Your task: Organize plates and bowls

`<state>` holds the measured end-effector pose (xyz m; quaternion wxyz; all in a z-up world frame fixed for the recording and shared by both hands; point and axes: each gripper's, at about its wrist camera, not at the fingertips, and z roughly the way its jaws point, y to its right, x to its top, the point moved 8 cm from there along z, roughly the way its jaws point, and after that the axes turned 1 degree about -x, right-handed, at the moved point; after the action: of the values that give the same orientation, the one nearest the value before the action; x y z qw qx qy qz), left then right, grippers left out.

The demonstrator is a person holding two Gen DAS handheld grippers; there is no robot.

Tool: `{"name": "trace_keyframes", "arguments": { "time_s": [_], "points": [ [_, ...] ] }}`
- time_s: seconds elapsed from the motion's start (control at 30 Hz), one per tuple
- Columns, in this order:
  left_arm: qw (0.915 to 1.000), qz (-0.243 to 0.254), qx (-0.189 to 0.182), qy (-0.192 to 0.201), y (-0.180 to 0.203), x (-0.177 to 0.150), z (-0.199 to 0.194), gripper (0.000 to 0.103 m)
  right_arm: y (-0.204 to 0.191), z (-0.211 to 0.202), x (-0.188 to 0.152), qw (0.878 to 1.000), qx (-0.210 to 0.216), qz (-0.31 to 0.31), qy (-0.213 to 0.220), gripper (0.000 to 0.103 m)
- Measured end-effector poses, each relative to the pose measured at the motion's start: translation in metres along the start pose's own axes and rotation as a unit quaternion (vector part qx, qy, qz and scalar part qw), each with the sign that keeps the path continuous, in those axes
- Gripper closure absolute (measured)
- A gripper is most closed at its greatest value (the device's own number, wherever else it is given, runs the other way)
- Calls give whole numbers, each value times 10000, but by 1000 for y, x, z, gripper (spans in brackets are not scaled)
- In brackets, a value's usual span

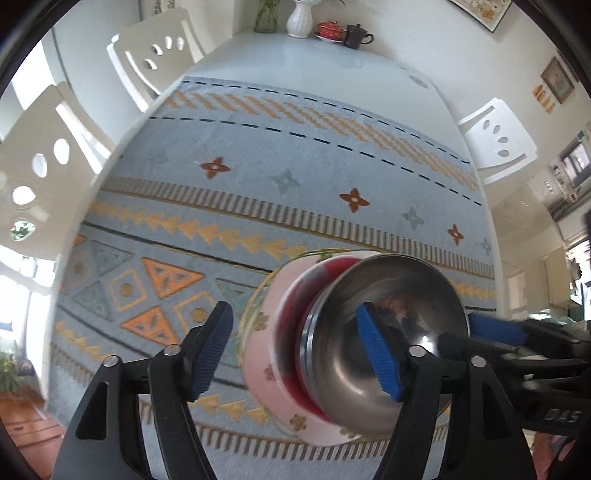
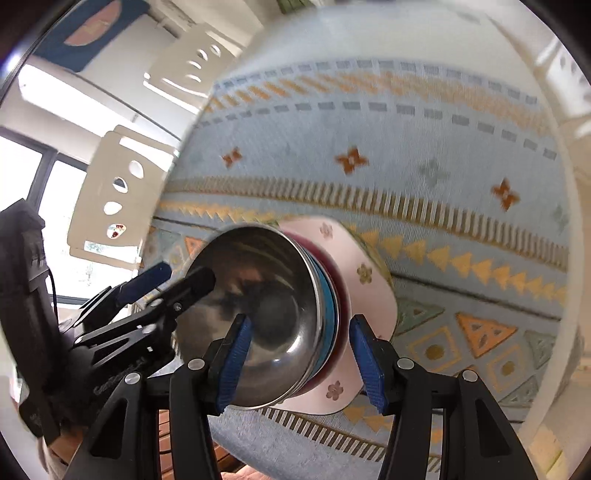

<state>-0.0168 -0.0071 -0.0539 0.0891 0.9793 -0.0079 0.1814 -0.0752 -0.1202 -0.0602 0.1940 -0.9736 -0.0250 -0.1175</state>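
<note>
Left wrist view: two white chairs [image 1: 48, 162] are seen at the left table edge, a third [image 1: 498, 136] at the right. A patterned blue cloth [image 1: 258, 177] covers the near table. At the far end stand four items: a glass vase with stems [image 1: 266, 16], a white vase [image 1: 300, 18], a red lidded bowl [image 1: 328, 29] on a saucer, and a dark mug [image 1: 355, 36]. The left gripper [image 1: 295, 354] is spread wide; its left pad is free over the cloth, and its right pad [image 1: 376, 354] is seen inside the steel bowl [image 1: 399, 295]. Whether that pad touches the metal cannot be told. The bowl tops a tilted nested stack: steel bowl, a thin dark rim, a red bowl [image 1: 295, 321], and a pink flowered bowl [image 1: 258, 354] outermost, four pieces counted. The stack is over the near part of the cloth; whether it rests there or is lifted cannot be told.

Right wrist view: the left gripper's fingers [image 2: 162, 277] are seen at the stack's left rim. The steel bowl [image 2: 258, 295] faces the camera, backed by a blue bowl [image 2: 328, 317], a red edge, and the pink flowered bowl [image 2: 369, 295]. The right gripper [image 2: 303, 358] is spread, its two pads bracketing the stack's lower edge, left pad [image 2: 232, 362] in front of the steel interior, right pad [image 2: 369, 362] outside the pink bowl; contact cannot be told. Motion blur softens the cloth.
</note>
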Motion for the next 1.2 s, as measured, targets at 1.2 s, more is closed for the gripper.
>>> {"name": "trace_keyframes", "arguments": {
  "time_s": [1.2],
  "points": [
    [9986, -116, 464, -239, -3, -14, -10, 30, -16, 1, -21, 9946, -638, -815, 31, 46]
  ]
}}
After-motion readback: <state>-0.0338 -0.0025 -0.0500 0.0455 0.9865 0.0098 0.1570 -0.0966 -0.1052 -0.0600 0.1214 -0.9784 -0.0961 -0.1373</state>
